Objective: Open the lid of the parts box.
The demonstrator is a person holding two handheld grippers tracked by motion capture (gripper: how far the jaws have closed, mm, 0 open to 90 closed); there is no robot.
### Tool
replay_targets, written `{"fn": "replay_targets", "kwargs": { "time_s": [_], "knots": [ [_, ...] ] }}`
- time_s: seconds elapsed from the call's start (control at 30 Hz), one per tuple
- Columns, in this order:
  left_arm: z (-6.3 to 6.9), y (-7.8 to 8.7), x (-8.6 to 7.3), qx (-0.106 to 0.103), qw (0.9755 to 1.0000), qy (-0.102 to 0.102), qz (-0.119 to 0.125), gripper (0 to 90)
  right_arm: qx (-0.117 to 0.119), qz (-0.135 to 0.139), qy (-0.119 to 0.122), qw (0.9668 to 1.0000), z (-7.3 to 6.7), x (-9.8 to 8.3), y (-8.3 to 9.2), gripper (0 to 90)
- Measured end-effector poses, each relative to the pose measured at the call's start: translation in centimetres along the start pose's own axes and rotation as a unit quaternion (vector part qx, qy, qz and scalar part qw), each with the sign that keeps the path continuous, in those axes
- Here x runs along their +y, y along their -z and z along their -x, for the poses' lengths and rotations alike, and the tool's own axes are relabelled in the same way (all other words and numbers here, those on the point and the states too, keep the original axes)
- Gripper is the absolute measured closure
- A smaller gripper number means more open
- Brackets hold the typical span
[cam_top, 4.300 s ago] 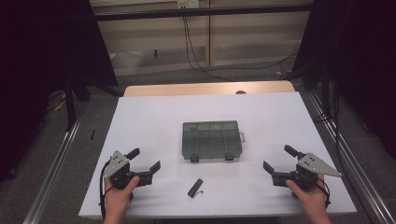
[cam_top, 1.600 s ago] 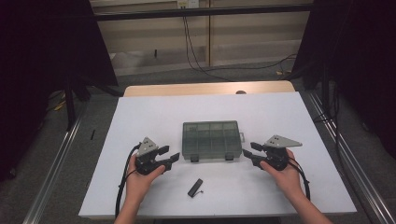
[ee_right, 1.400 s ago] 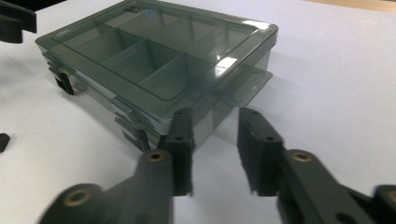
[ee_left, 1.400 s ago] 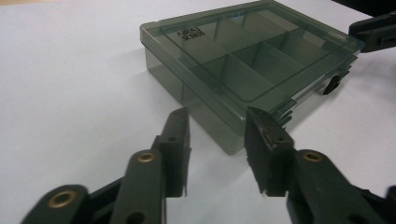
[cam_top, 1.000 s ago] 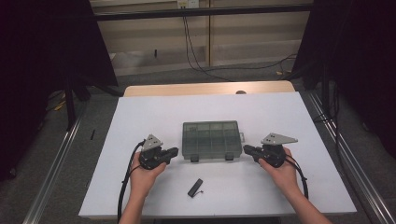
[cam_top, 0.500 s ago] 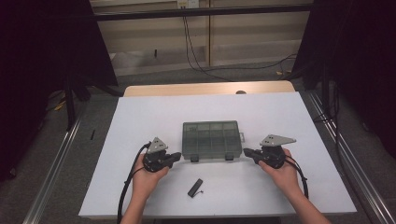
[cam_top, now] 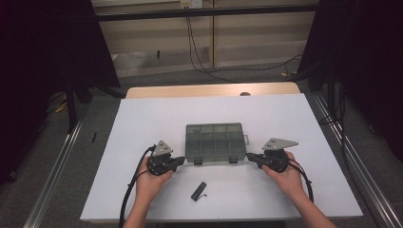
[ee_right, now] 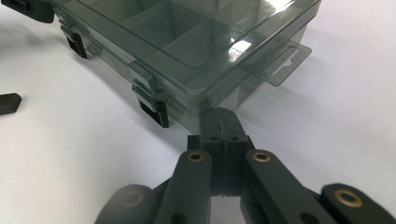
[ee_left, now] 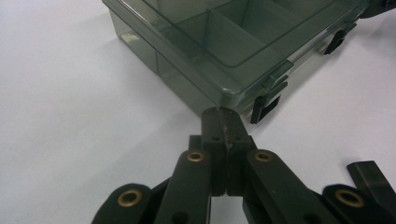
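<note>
Organizer box [cam_top: 215, 142]: smoky clear plastic, lid down, divided into compartments, lying flat near the middle of the white surface [cam_top: 157, 118], two dark latches [cam_top: 198, 162] on the near side.
Hang tab [ee_right: 280, 58]: clear, sticking out from the box's right end.
Left gripper [cam_top: 177, 161]: jaws fully together, nothing between them, tips right at the near left corner of the box (touching or just short of it, hard to tell), seen close in the left gripper view [ee_left: 223, 122].
Right gripper [cam_top: 252, 157]: jaws likewise pressed together and empty, tips at the near right corner of the box, close-up in the right gripper view [ee_right: 219, 122].
Small black part [cam_top: 198, 191]: lying loose on the surface, nearer the person than the box, between the two hands.
</note>
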State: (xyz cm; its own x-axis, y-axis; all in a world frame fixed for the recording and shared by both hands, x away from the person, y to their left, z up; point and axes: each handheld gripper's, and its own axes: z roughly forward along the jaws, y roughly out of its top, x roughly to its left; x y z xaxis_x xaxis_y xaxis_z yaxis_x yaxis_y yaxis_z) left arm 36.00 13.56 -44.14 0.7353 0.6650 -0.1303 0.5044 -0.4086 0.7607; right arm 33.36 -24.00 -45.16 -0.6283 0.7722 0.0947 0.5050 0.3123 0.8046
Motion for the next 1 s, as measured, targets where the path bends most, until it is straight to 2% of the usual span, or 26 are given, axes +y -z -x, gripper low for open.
{"fn": "replay_targets", "kwargs": {
  "time_s": [0.33, 0.47, 0.67, 1.0],
  "knots": [
    [0.1, 0.0, 0.2, -0.002, 1.0000, -0.004, 0.002, 90.0, 0.001, 0.009, -0.004, 1.0000, 0.0, 0.1, 0.0, 90.0],
    [0.1, 0.1, 0.3, -0.002, 1.0000, -0.001, 0.005, 90.0, 0.002, 0.020, -0.005, 0.9998, 0.1, 0.2, 0.2, 90.0],
    [0.2, 0.5, 0.6, -0.001, 0.9996, 0.003, 0.027, 89.8, 0.004, 0.030, -0.006, 0.9995, 0.0, 0.3, 0.4, 90.0],
    [0.4, 0.5, 1.0, -0.003, 0.9993, 0.006, 0.038, 89.2, 0.005, 0.046, -0.010, 0.9989, -0.1, 0.7, 0.5, 90.0]
  ]
}}
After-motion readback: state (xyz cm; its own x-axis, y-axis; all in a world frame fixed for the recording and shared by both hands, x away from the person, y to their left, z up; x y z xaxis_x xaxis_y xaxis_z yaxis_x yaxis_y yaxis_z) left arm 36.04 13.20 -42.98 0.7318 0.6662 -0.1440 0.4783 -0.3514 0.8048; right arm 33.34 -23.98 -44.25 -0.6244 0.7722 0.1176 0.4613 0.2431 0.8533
